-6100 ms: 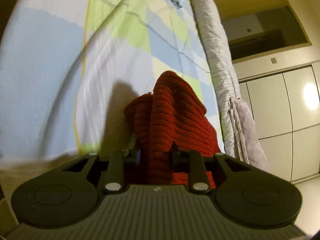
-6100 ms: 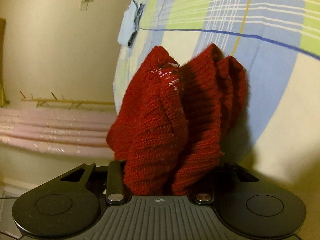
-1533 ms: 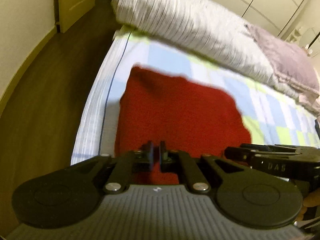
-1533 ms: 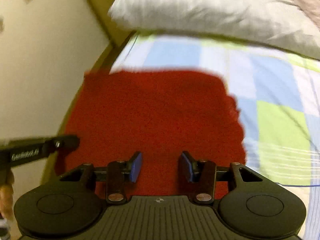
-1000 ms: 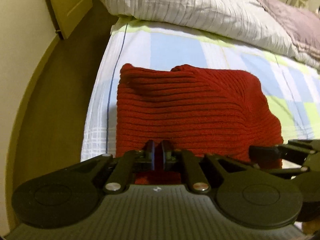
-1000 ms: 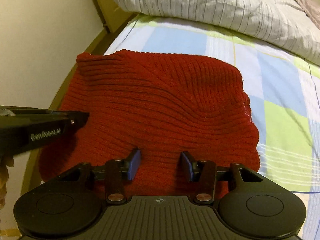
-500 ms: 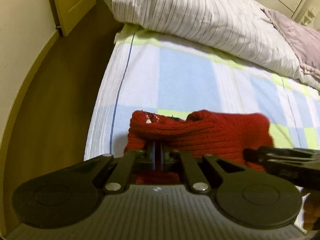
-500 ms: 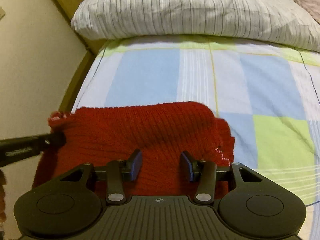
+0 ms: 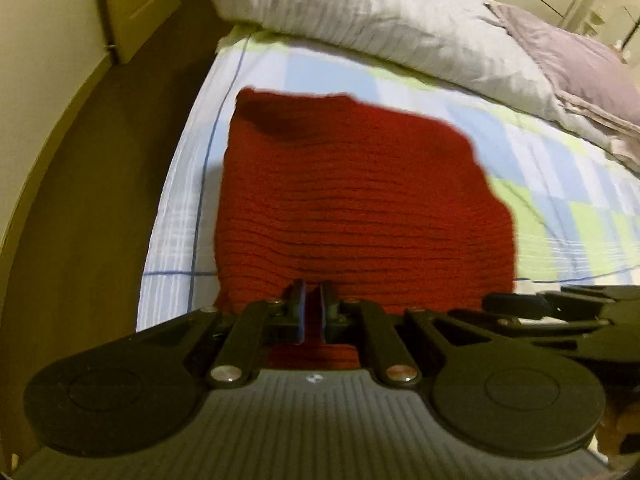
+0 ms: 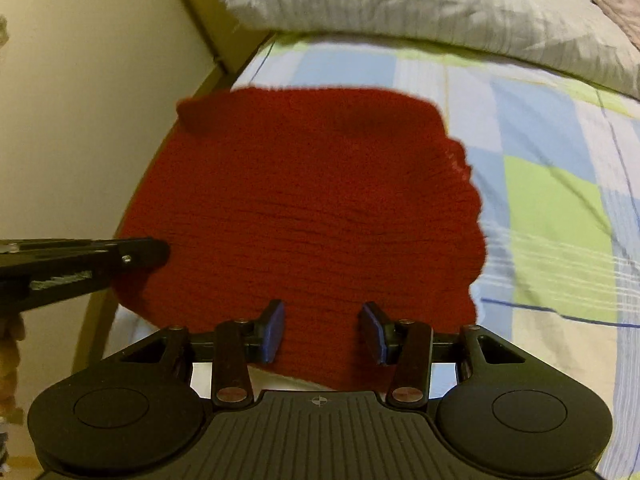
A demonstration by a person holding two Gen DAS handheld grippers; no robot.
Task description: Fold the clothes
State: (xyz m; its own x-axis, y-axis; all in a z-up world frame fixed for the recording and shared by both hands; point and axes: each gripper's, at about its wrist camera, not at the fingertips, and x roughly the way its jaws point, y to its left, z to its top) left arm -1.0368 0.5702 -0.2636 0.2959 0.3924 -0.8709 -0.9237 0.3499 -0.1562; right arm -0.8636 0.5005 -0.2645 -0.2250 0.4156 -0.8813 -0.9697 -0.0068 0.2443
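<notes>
Red knit sweater [image 9: 360, 208] lies spread as a rough rectangle on the checked bedsheet [image 10: 552, 208], ahead of both tongs; half a second ago it was bunched low, so a panel has flipped outward; left tongs [image 9: 312, 312] pinch its near edge; right tongs [image 10: 322, 332] gape, empty; fold likely being adjusted.

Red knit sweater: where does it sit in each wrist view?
Left wrist: red knit sweater at centre, spread on the bed, near edge between the left tongs.
Right wrist: sweater centre-left, ahead of the open right tongs.
Shared landmark: striped white pillow beyond it.
</notes>
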